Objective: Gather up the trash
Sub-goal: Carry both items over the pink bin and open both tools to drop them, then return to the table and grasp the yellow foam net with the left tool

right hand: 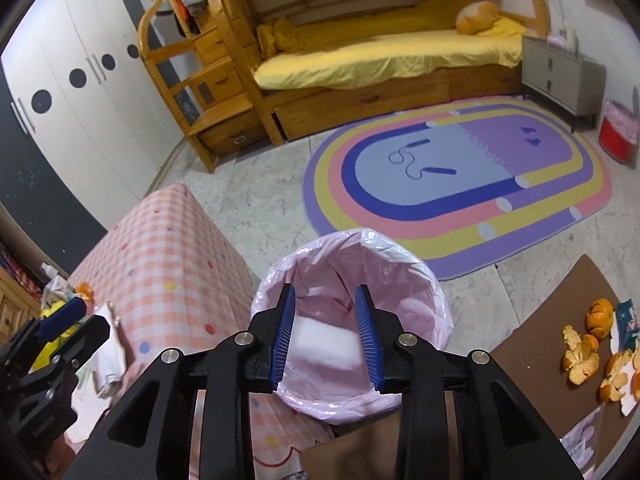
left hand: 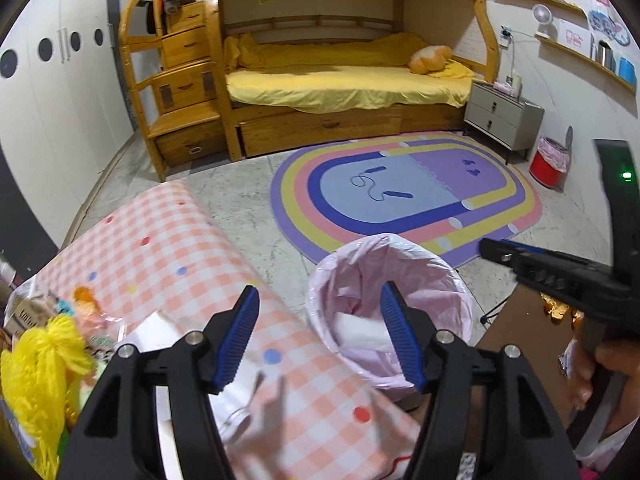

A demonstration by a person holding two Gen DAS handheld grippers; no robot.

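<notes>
Both the right claw (right hand: pixel 325 334) and left claw (left hand: pixel 320 330) hung parted and empty, the right above the pink-lined bin (right hand: pixel 436 292) with white trash (right hand: pixel 326 344) below it, so orange peels (right hand: pixel 580 354) off to its right probably came next.

— How is the left gripper (left hand: pixel 320 312) seen in its own wrist view?
— Its two blue-padded fingers (left hand: pixel 236 336) are held well apart and angled downward; nothing is pinched between the pads.

— And the right gripper (right hand: pixel 325 332)?
— It is pointed downward too. Its jaws are set closer together than the left's, yet a clear gap is kept, and no pad is pressed against anything.

— Is a hand shown?
— At the right edge of the left wrist view, the fingers of a hand (left hand: pixel 600 372) are wrapped around the right gripper's black handle. The hand carrying the left gripper cannot be seen.
</notes>
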